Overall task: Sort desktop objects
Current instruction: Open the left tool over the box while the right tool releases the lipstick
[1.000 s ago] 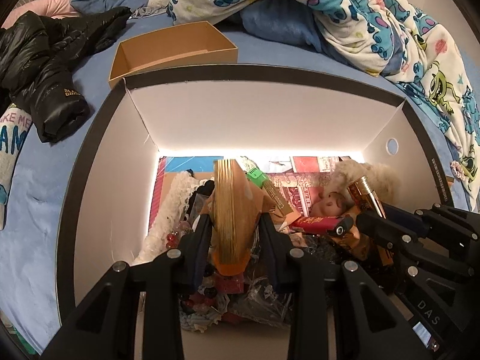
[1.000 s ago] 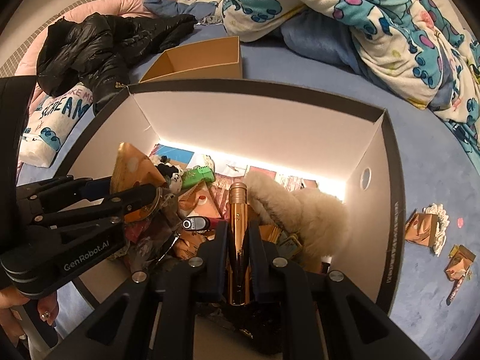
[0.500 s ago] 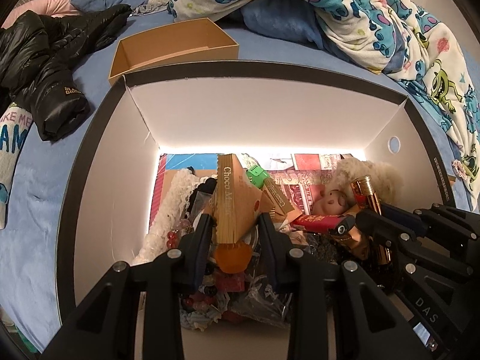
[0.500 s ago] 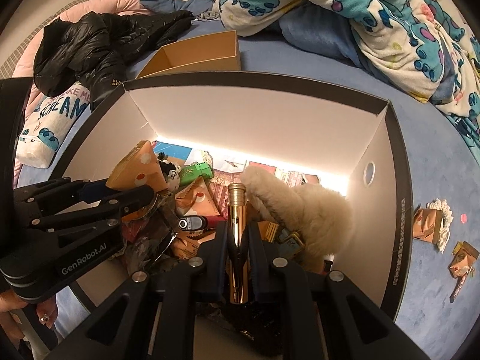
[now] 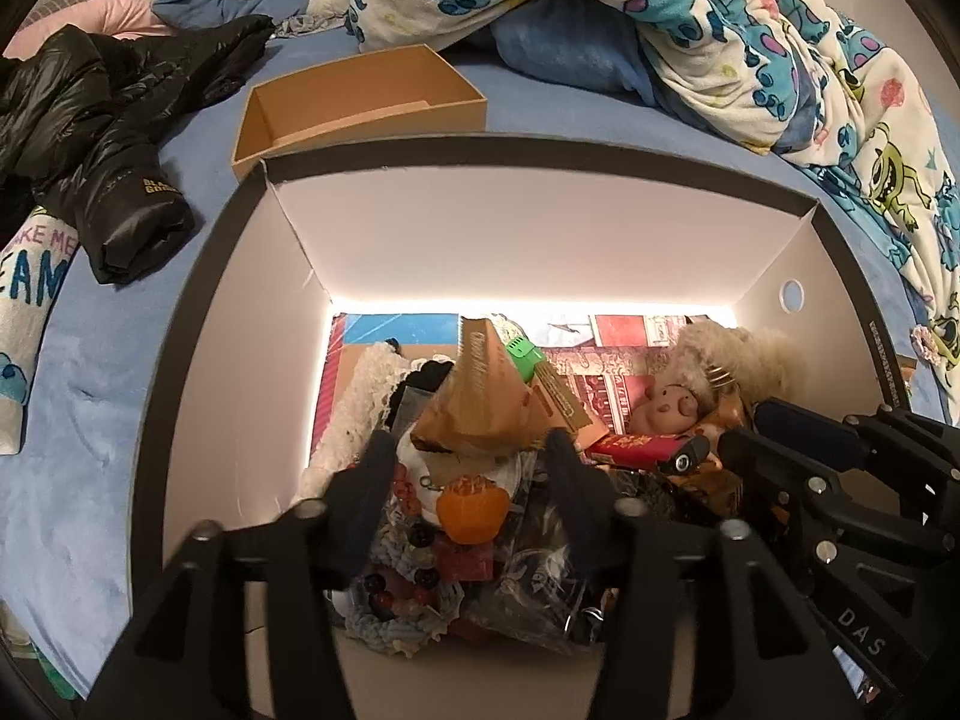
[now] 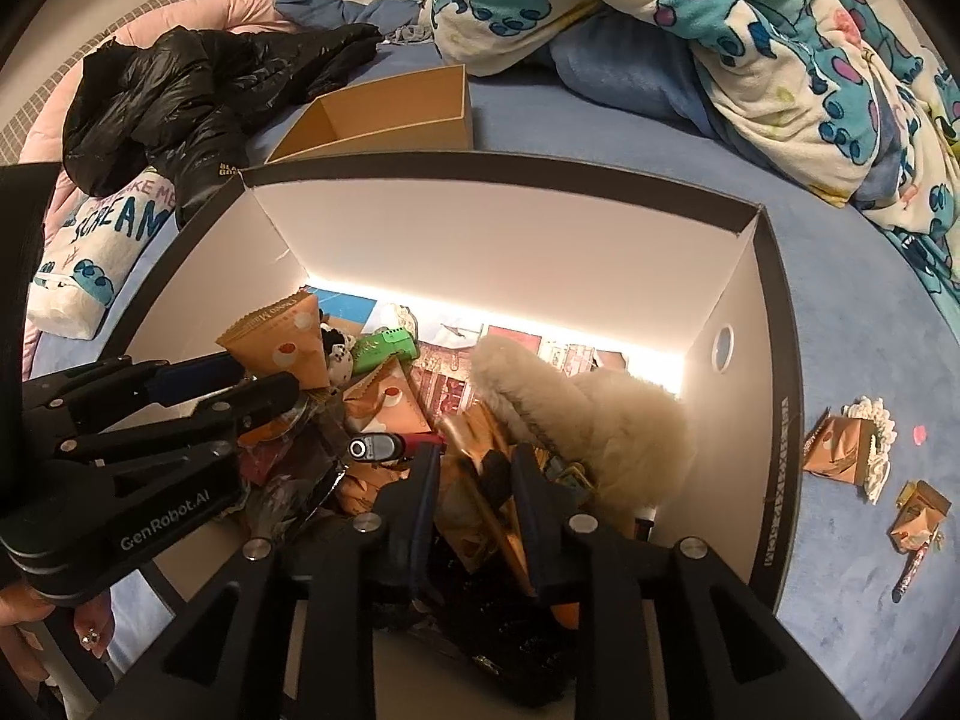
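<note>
A large white-walled storage box (image 5: 528, 240) with a dark rim fills the centre of both wrist views, sitting on a blue bedspread (image 5: 90, 408) and heaped with small items. At the lower centre of the left wrist view, the left gripper (image 5: 462, 462) hangs over the pile with its jaws spread apart, released; an orange triangular snack packet (image 5: 480, 402) lies on the heap just beyond the fingertips, touching neither. At the lower centre of the right wrist view, the right gripper (image 6: 471, 468) is also parted, and a slim gold tube (image 6: 480, 480) lies tilted in the gap between its fingers, not pinched. To its right rests a cream fluffy plush (image 6: 600, 420); a red lighter (image 6: 390, 447) lies just left of the fingertips. A small empty tan cardboard tray (image 5: 354, 99) sits behind the box at upper centre, a black puffer jacket (image 5: 102, 138) at upper left, a monster-print blanket (image 5: 780, 60) at upper right.
</note>
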Action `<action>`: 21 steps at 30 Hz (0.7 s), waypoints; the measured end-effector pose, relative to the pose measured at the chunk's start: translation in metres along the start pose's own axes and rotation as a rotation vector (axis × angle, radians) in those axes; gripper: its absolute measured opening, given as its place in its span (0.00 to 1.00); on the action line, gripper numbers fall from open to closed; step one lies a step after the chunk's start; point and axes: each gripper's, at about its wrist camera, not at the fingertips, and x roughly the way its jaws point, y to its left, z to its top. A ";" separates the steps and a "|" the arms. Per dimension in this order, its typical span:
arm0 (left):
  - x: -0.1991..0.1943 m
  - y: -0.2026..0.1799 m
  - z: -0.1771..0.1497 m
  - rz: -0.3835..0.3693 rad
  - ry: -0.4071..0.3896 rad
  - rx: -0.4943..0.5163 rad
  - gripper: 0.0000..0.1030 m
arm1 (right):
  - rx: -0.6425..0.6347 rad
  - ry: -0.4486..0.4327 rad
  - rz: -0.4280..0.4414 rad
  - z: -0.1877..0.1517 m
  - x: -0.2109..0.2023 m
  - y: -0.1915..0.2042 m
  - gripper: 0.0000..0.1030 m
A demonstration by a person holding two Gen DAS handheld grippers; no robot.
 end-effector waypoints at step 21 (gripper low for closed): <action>-0.048 -0.003 -0.006 0.039 -0.061 0.018 0.69 | -0.039 -0.076 0.000 -0.002 -0.044 0.010 0.25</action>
